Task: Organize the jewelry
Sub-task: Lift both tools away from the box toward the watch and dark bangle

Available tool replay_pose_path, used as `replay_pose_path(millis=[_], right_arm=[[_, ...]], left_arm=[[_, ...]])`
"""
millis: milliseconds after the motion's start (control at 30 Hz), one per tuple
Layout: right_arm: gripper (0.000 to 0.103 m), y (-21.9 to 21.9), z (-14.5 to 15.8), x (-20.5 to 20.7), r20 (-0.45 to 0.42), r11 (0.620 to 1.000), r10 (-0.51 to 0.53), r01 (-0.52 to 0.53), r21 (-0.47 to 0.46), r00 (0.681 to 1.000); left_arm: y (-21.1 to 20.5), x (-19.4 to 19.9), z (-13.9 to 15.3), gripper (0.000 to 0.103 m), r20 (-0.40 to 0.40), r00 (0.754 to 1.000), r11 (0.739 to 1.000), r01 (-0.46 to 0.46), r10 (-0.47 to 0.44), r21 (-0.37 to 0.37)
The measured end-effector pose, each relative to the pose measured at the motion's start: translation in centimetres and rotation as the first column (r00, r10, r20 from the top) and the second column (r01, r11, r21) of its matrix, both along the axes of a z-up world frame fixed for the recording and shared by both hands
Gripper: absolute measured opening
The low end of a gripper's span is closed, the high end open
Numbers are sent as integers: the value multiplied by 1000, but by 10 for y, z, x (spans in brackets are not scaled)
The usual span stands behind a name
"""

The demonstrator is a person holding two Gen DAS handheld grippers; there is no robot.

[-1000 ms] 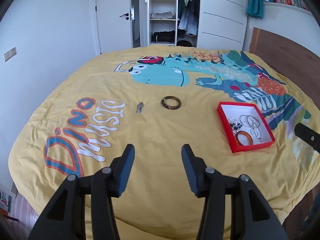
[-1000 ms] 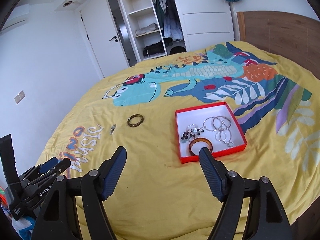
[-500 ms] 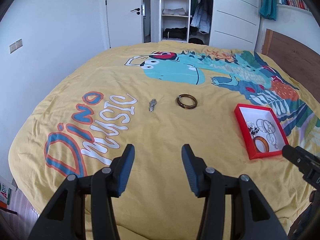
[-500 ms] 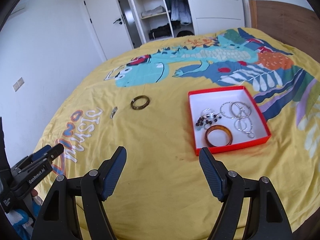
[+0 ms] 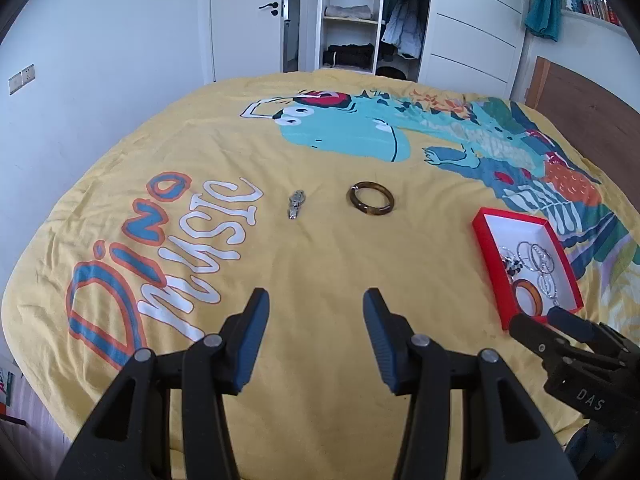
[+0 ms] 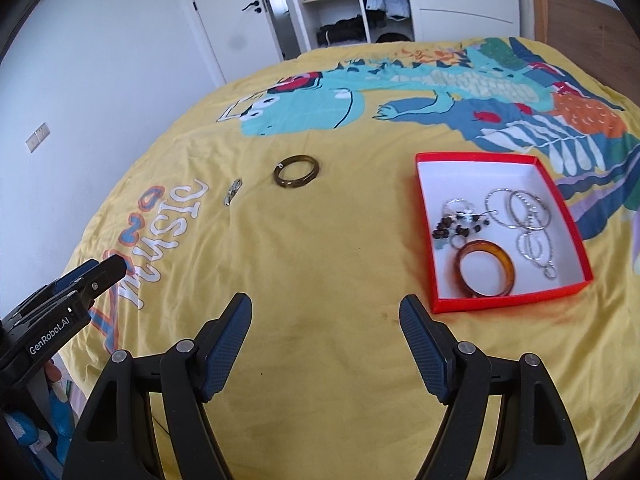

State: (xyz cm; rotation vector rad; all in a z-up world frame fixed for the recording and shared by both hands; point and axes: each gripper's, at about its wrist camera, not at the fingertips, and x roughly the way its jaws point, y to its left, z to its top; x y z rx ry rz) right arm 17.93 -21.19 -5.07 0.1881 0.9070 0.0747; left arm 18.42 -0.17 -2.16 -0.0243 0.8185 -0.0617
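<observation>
A dark brown bangle [image 5: 370,198] and a small silver watch-like piece [image 5: 296,203] lie loose on the yellow bedspread; both also show in the right wrist view, the bangle [image 6: 296,171] and the silver piece [image 6: 233,191]. A red box [image 6: 424,232] with a white inside holds an amber bangle [image 6: 485,268], silver hoops [image 6: 520,208] and dark beads [image 6: 456,228]. The box [image 5: 486,240] sits at right in the left wrist view. My left gripper [image 5: 315,330] is open and empty above the bedspread. My right gripper [image 6: 326,330] is open and empty, near the box's front left corner.
The bed carries a yellow dinosaur-print cover [image 5: 340,128]. A wooden headboard [image 5: 592,112] stands at right. A white door [image 5: 244,16] and an open wardrobe [image 5: 352,16] are beyond the bed's far edge. The bed's front edge is just below both grippers.
Both views have shifted: the loose bangle and silver piece sit more central before my left gripper, and the red box looms larger before my right gripper. Both grippers stay open.
</observation>
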Motion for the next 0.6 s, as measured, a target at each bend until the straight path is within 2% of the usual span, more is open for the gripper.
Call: replay_pose_path(millis=[600], right_arm=[[75, 4, -37, 55, -58, 999, 47, -46, 23, 997]], left_arm=[[-5, 50, -38, 47, -73, 997, 1000, -12, 13, 21]])
